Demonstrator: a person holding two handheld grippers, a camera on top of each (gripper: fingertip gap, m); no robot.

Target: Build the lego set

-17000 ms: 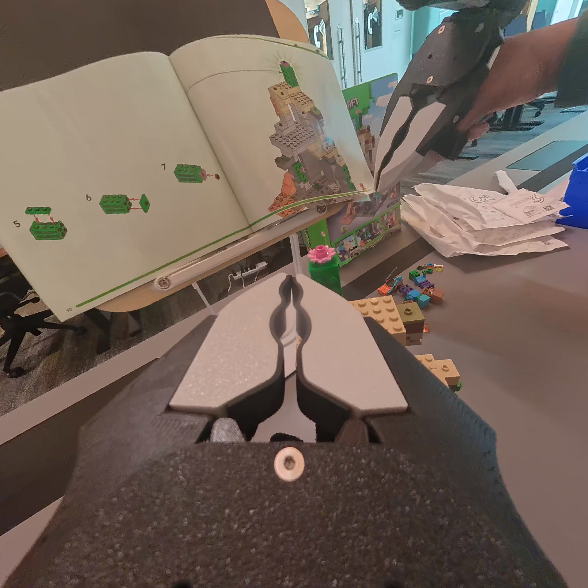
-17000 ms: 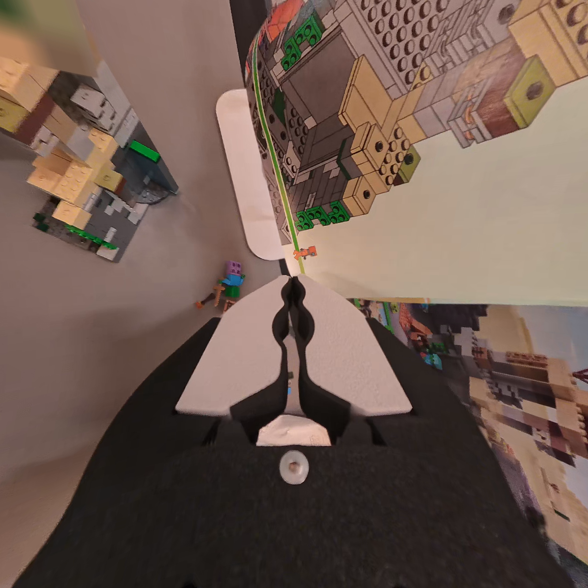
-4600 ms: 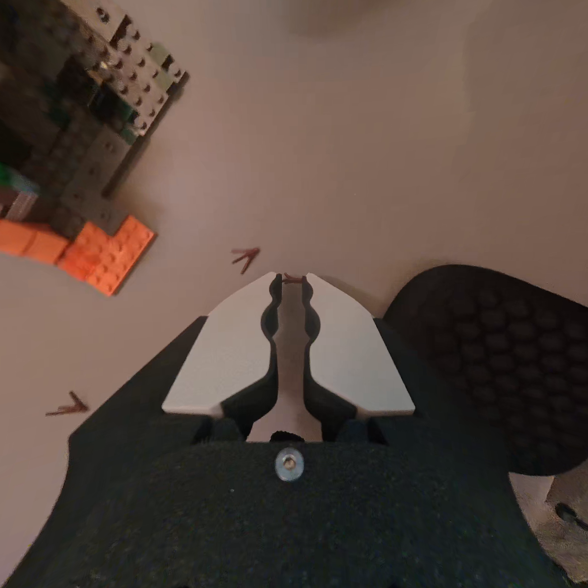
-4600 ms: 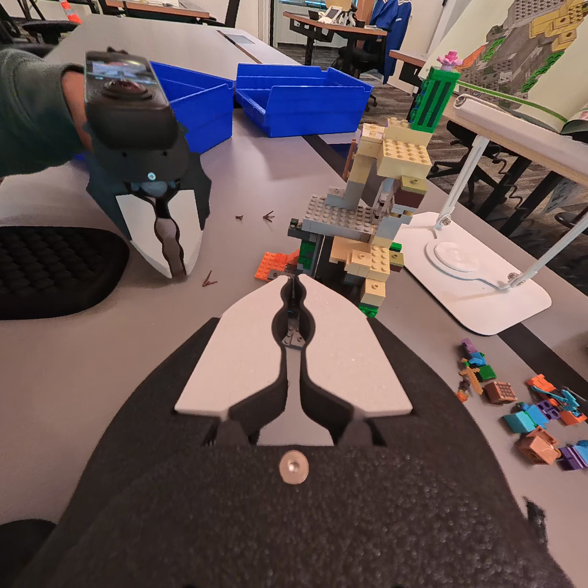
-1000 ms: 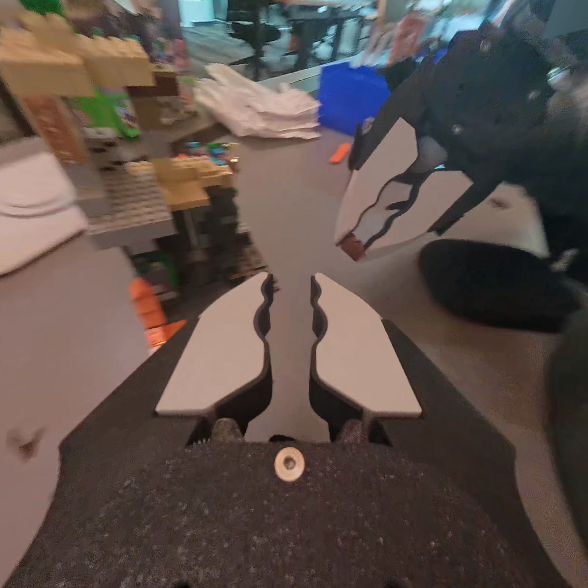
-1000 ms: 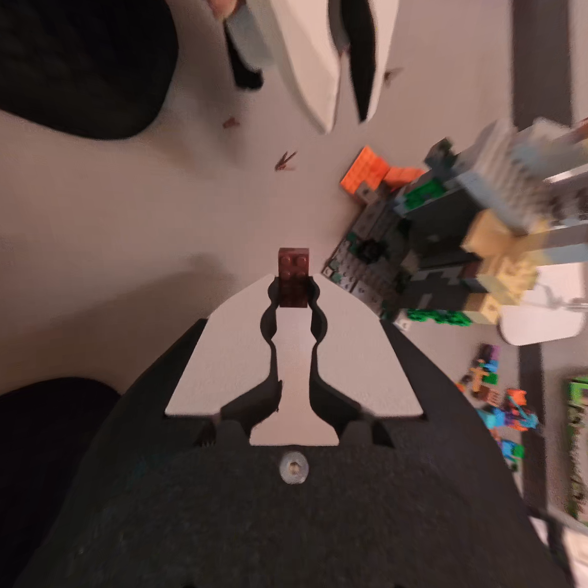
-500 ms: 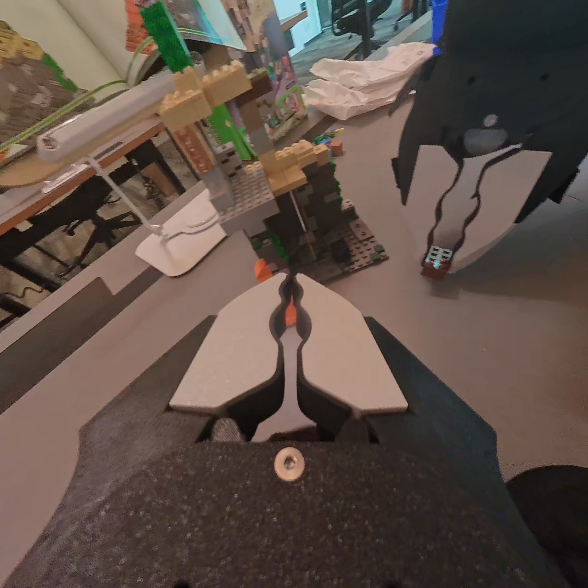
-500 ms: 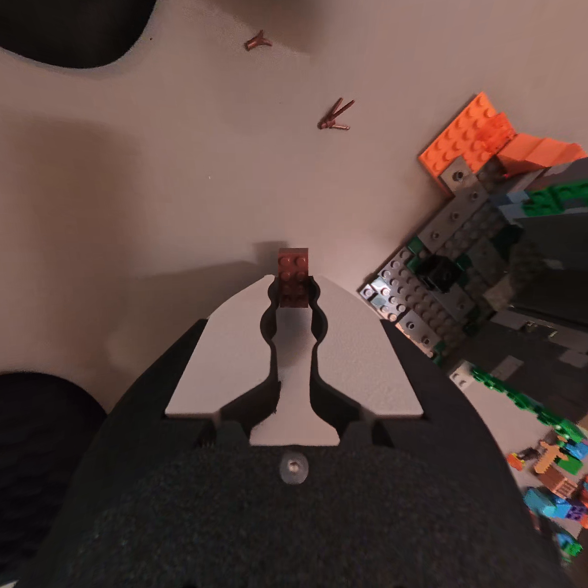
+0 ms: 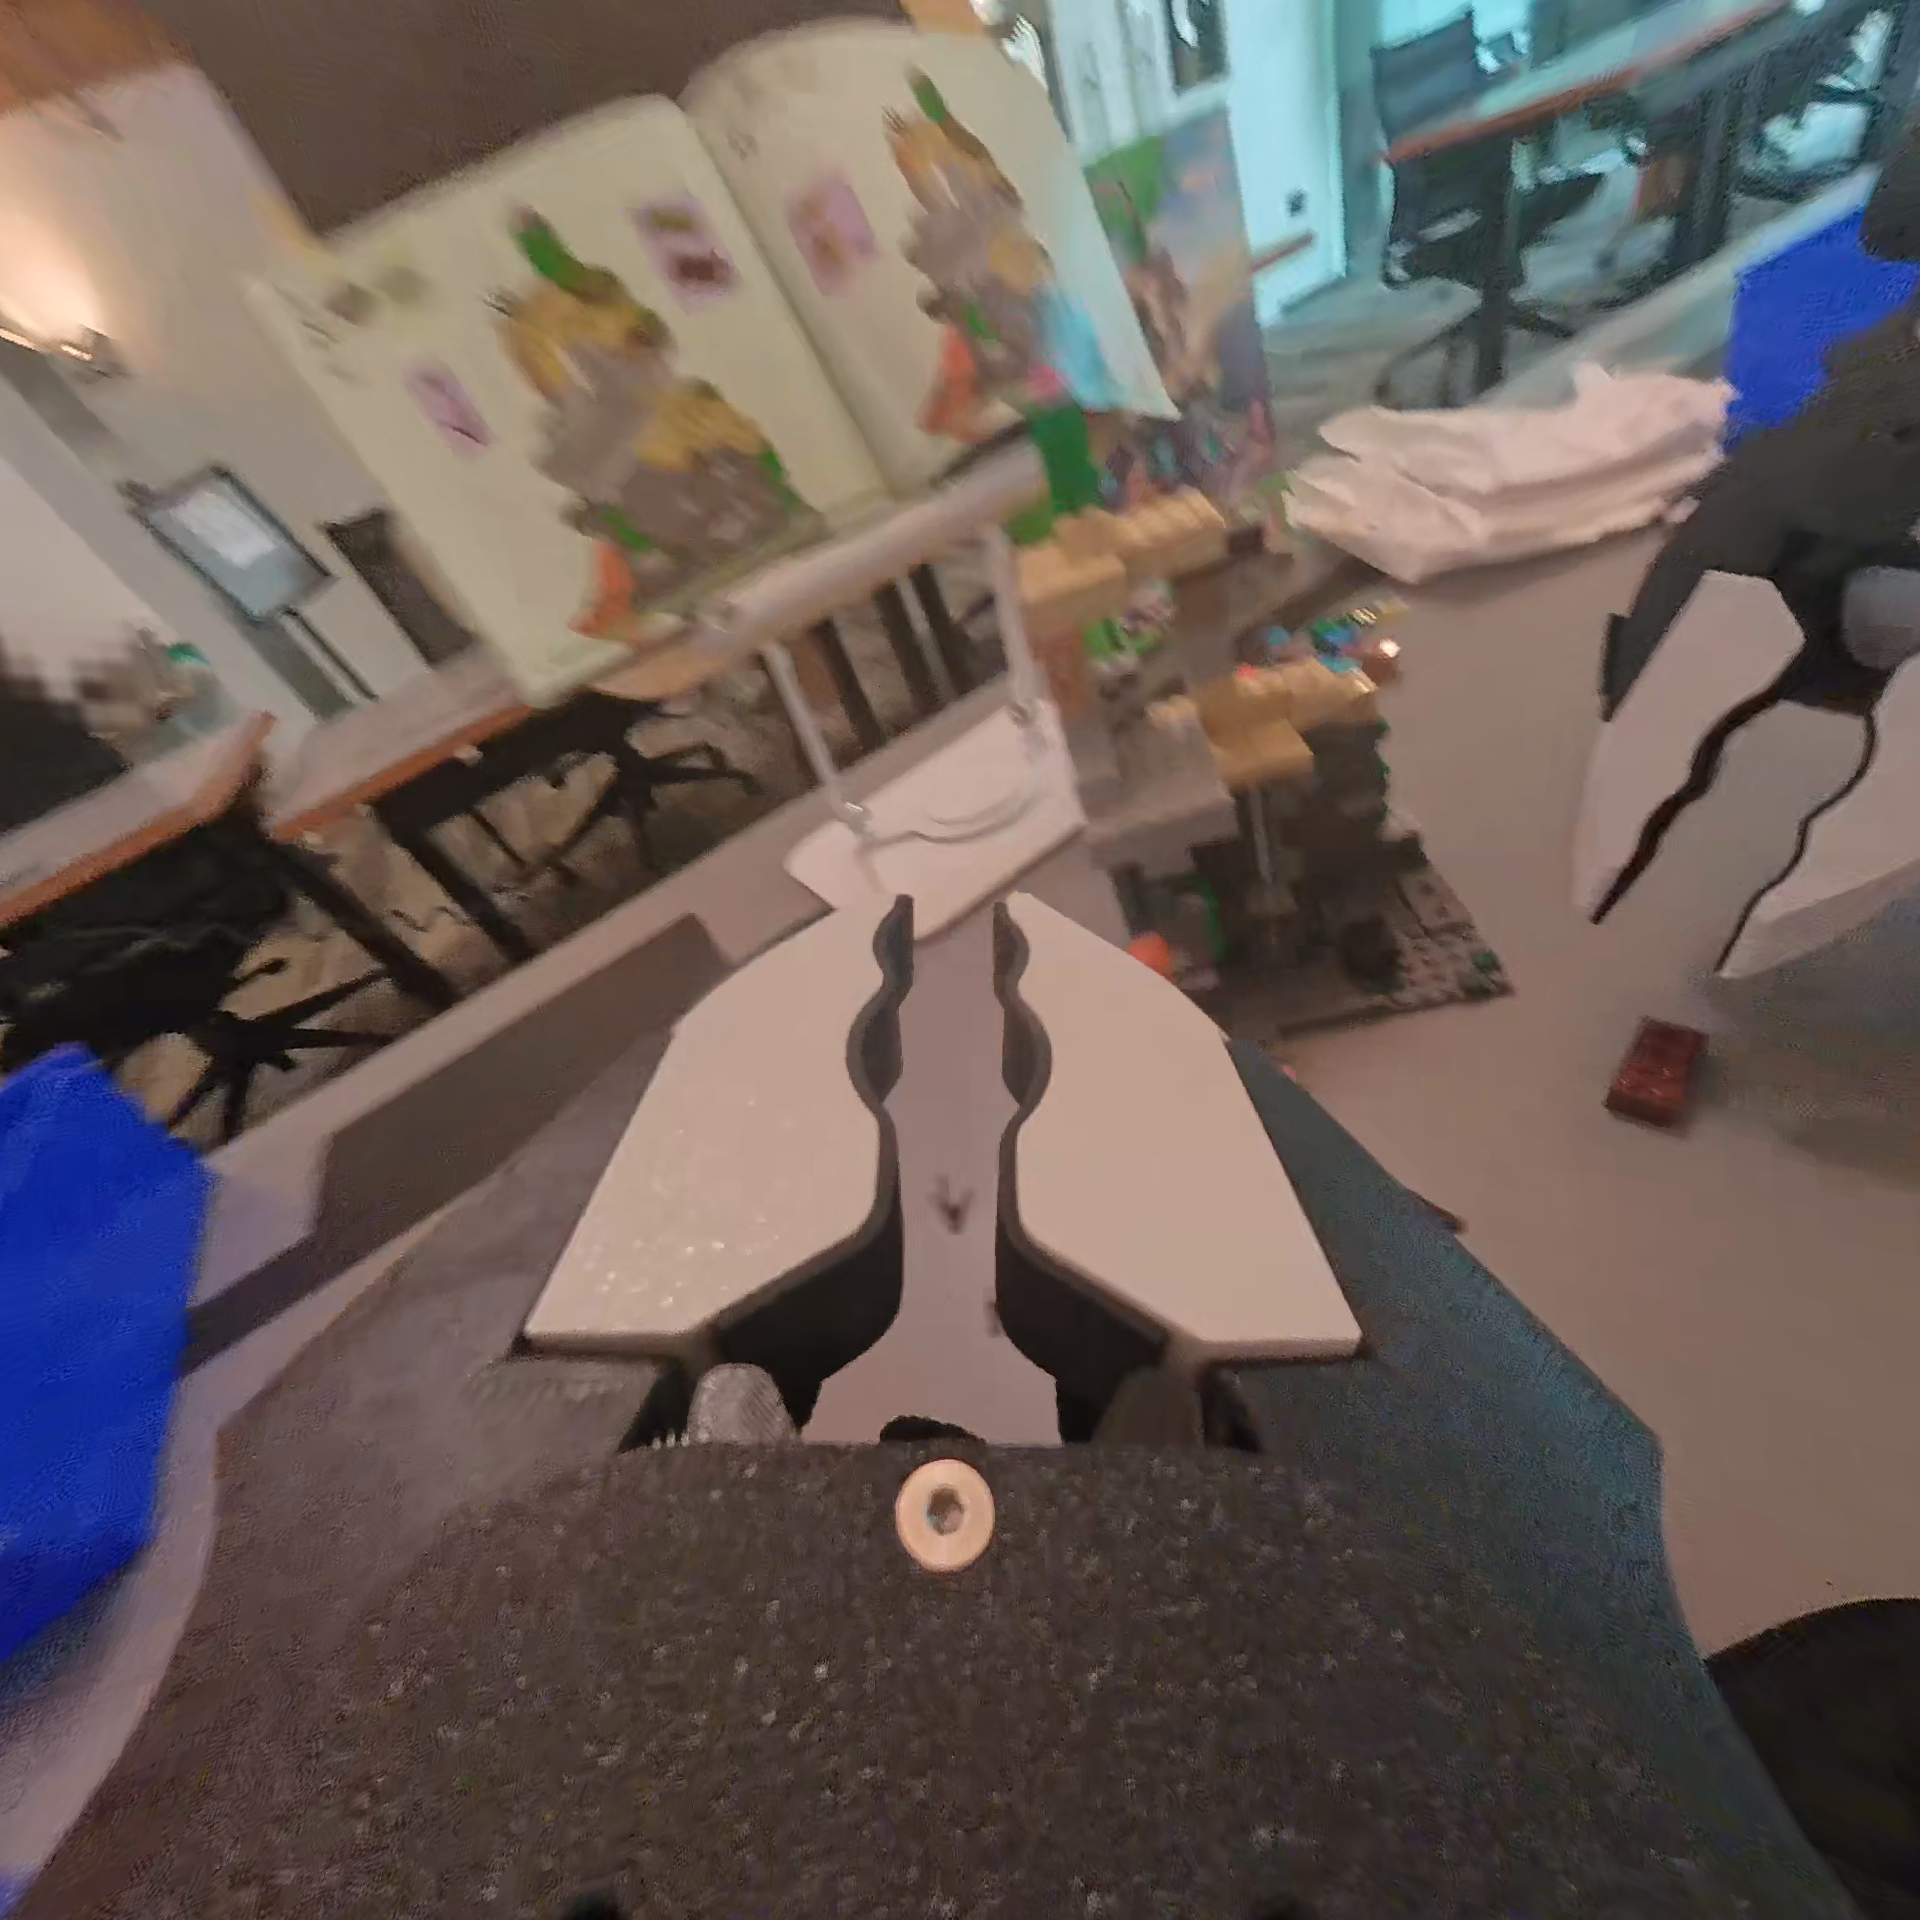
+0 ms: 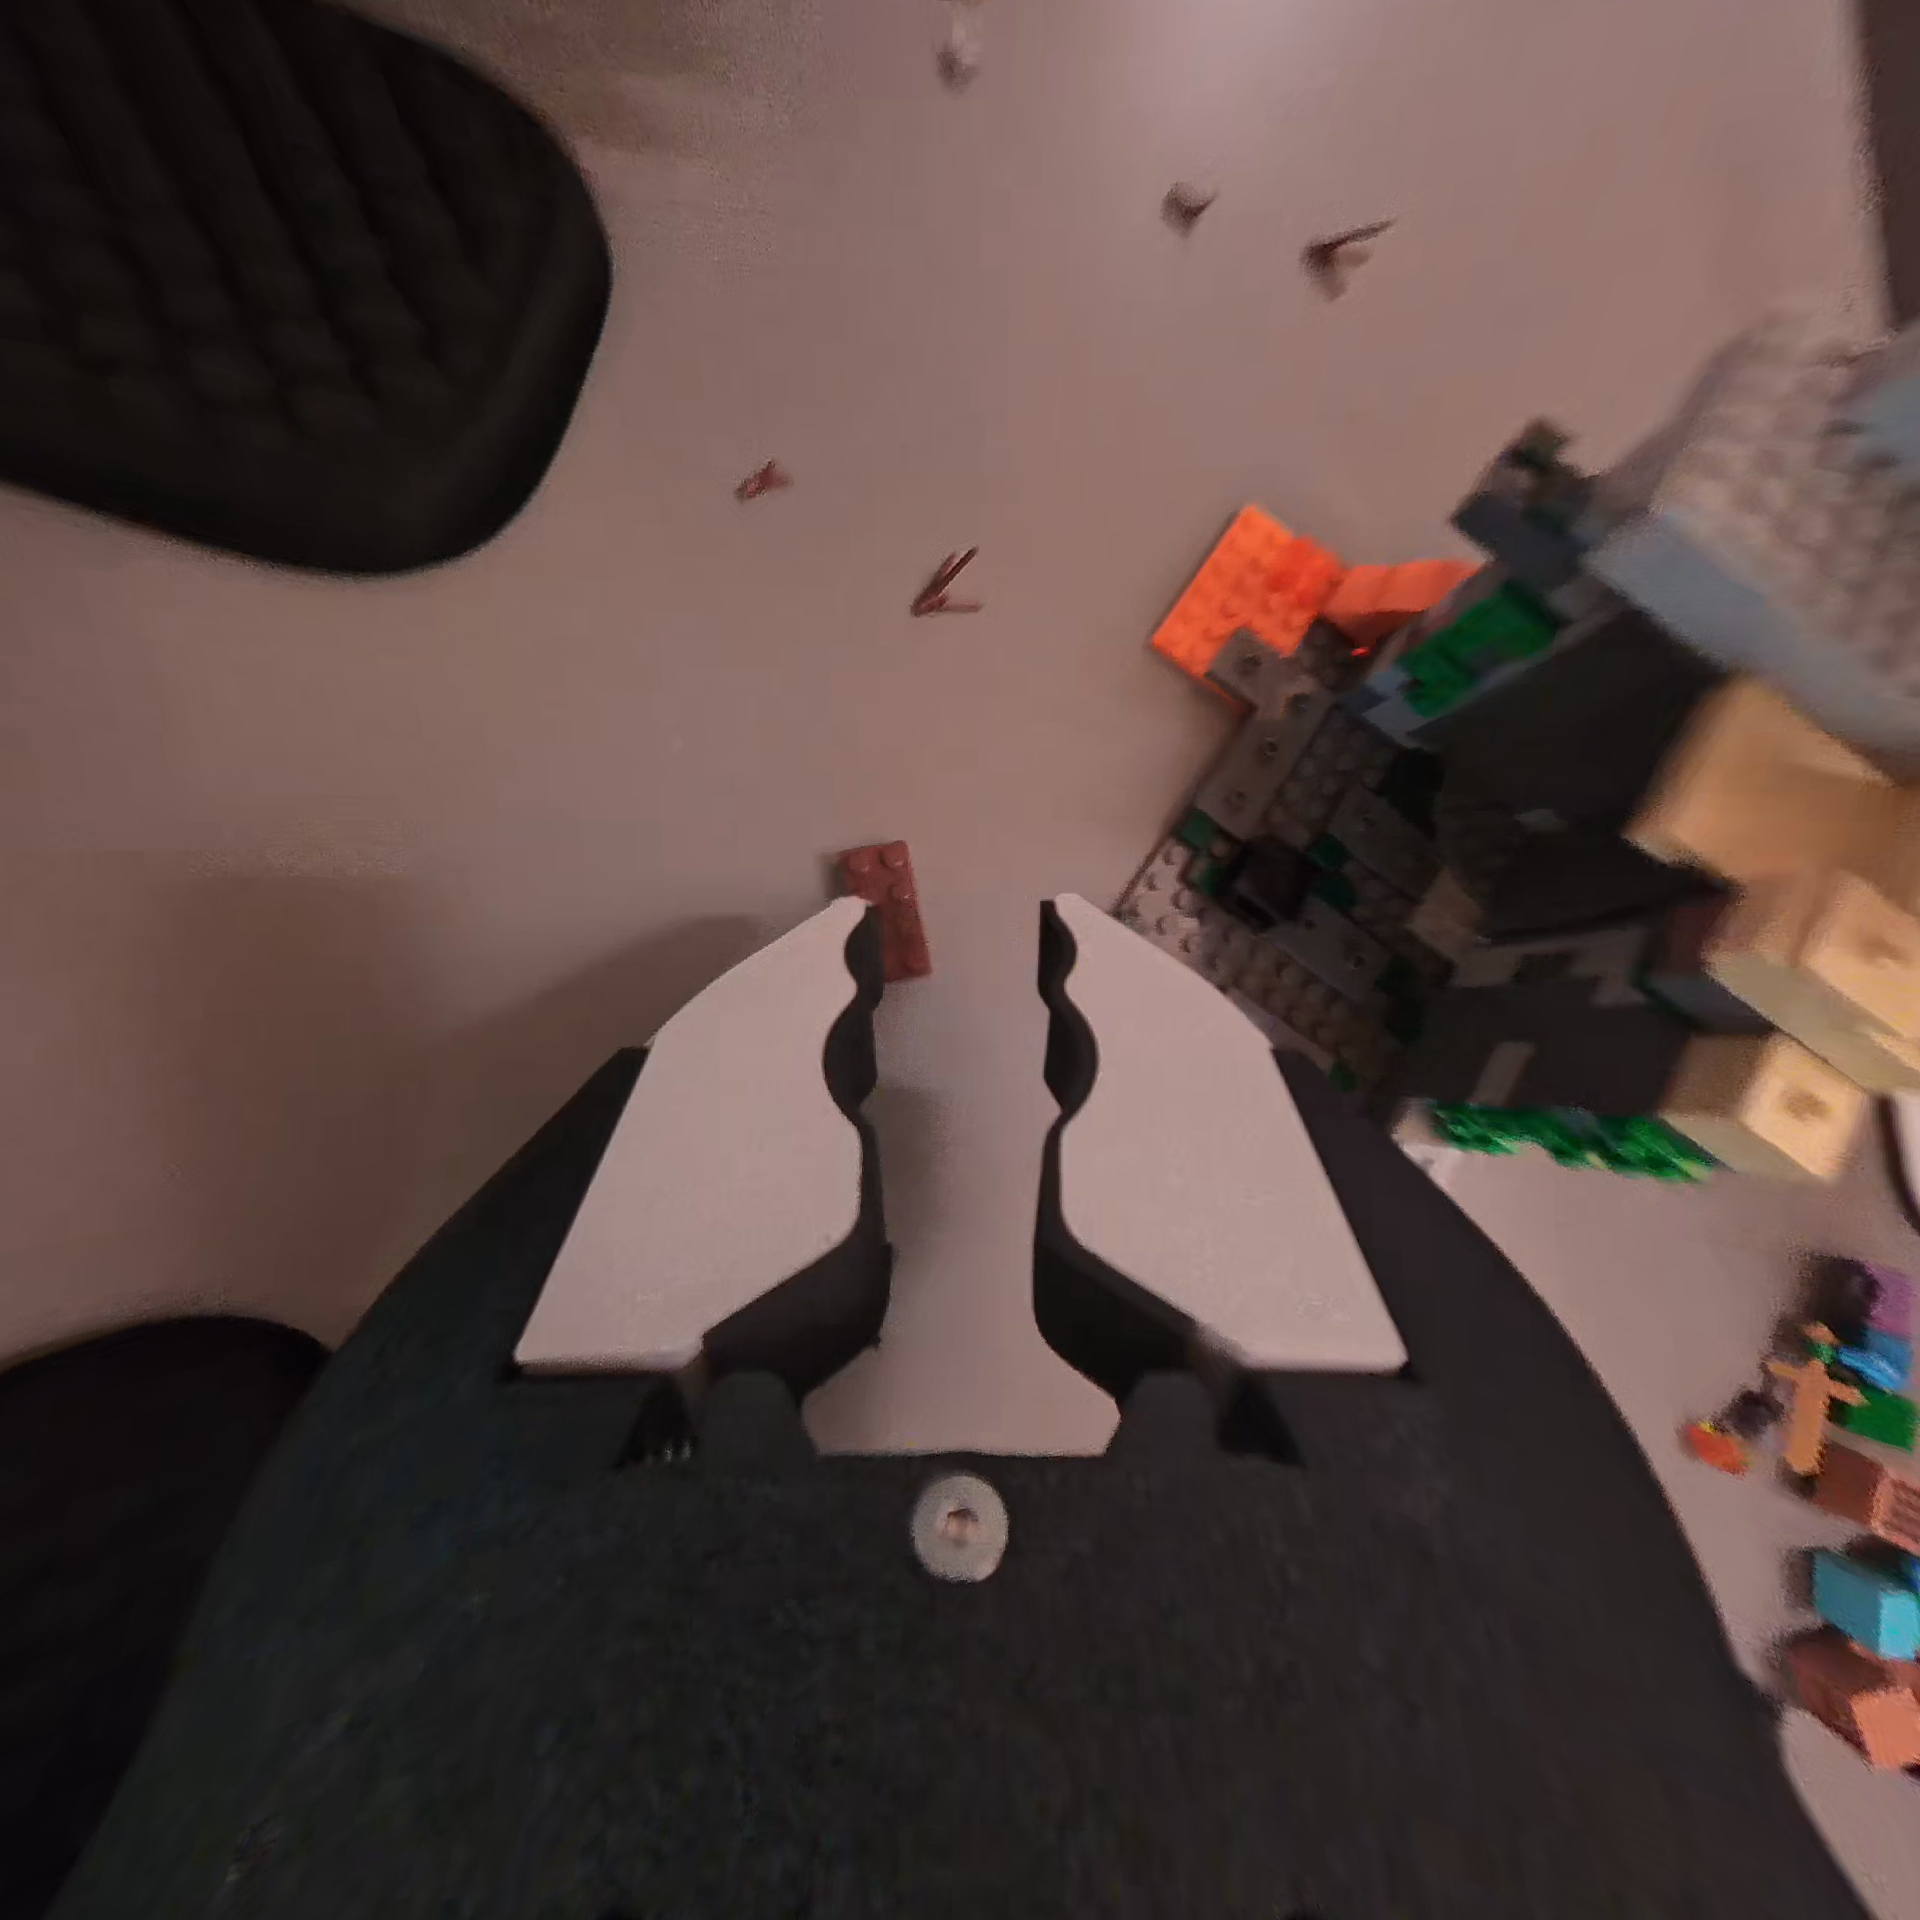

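Note:
A small reddish-brown plate (image 10: 885, 912) lies flat on the grey table, just past my right gripper's left fingertip; it also shows in the left wrist view (image 9: 1656, 1070). My right gripper (image 10: 954, 908) is open and empty above it, and shows in the left wrist view (image 9: 1662, 940) hovering over the plate. My left gripper (image 9: 948, 910) is open and empty, pointing at the white stand base (image 9: 935, 831). The part-built model (image 10: 1507, 883) of grey, tan, green and orange bricks stands right of the plate, also in the left wrist view (image 9: 1278, 810).
Small brown twig pieces (image 10: 945, 587) lie scattered on the table. A black mat (image 10: 260, 281) lies at the left. Loose coloured pieces (image 10: 1849, 1455) lie at the right. The open instruction book (image 9: 665, 332) rests on its stand; white bags (image 9: 1507, 468) and a blue bin (image 9: 1808, 312) sit behind. Some 20 centimetres of space lies between my two pairs of fingers.
My right gripper has opened and let go of the brown plate, which now lies on the table. My left gripper has opened and swung left, towards the book stand.

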